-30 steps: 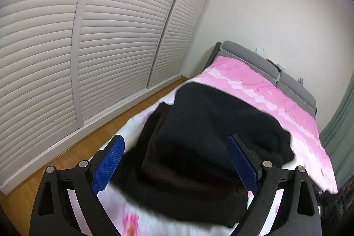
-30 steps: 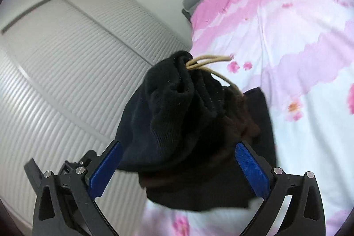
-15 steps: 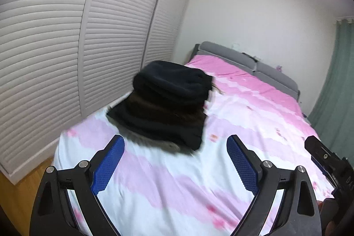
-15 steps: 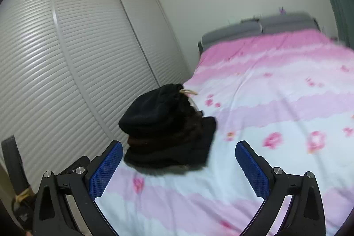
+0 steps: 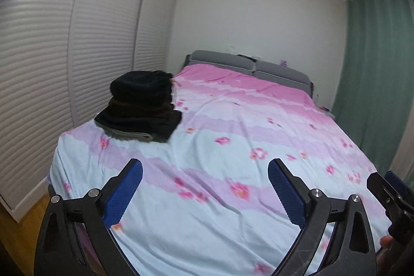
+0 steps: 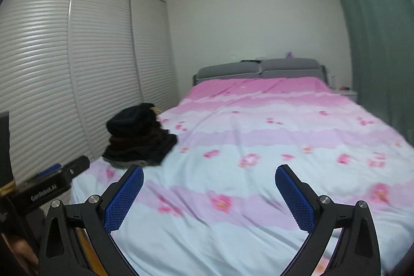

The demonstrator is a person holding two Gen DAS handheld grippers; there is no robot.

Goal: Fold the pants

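A stack of folded dark pants (image 5: 141, 105) sits on the near left corner of the bed, black on top, brown and black below, a grey piece at the bottom. It also shows in the right wrist view (image 6: 139, 136), with a tan drawstring at its top. My left gripper (image 5: 204, 185) is open and empty, well back from the stack over the foot of the bed. My right gripper (image 6: 208, 192) is open and empty too, at about the same distance. The left gripper's body shows at the left edge of the right wrist view (image 6: 51, 185).
The bed (image 5: 258, 136) has a pink and pale blue flowered cover and a grey headboard (image 6: 258, 69). White louvred wardrobe doors (image 5: 51, 56) run along the left. A green curtain (image 5: 375, 69) hangs on the right. Wood floor (image 5: 15, 237) shows at the lower left.
Both grippers have pulled back from the pants stack, which was close between the fingers a second ago and now lies far off on the bed corner. Both stay open.
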